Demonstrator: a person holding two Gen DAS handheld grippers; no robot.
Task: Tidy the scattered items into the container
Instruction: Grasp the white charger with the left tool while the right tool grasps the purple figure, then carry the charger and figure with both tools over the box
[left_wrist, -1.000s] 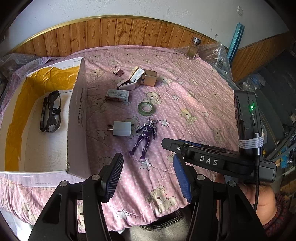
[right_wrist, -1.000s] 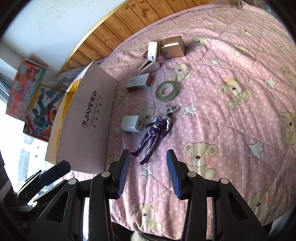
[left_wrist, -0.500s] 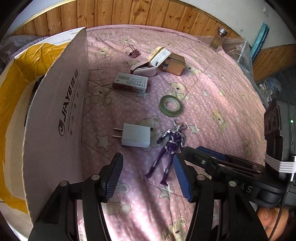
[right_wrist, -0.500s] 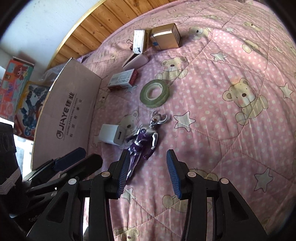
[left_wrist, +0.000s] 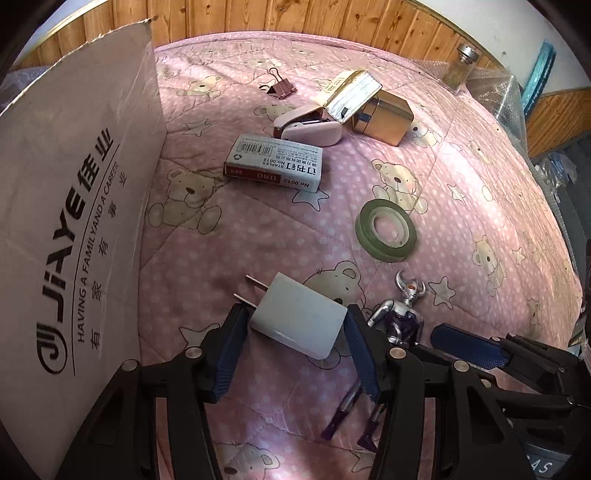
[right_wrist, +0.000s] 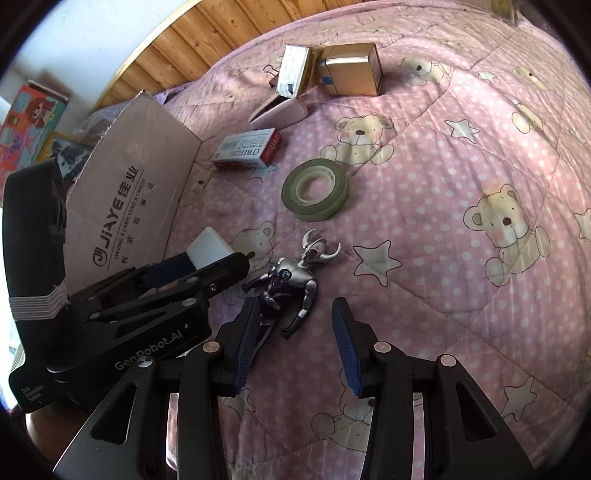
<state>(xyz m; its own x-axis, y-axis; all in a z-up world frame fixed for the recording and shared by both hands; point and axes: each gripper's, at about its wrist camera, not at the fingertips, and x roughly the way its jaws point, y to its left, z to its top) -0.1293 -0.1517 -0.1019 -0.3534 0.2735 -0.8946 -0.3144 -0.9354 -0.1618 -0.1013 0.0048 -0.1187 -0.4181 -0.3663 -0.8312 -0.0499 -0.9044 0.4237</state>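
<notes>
- My left hand-held gripper (left_wrist: 293, 332) jaws apart around charger (left_wrist: 299, 325) beside box (left_wrist: 74, 229), not clamped yet.
- Right hand-held gripper (right_wrist: 295, 332) apart over figure (right_wrist: 291, 280).
- Tape (left_wrist: 386, 230), staples (left_wrist: 275, 162), stapler (left_wrist: 310, 127) etc. left on bed (left_wrist: 461, 221).

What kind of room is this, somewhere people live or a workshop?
Probably a bedroom at home: a pink teddy-bear quilt covers what looks like a bed, wood panelling lines the wall, and colourful toy boxes stand alongside.
</notes>
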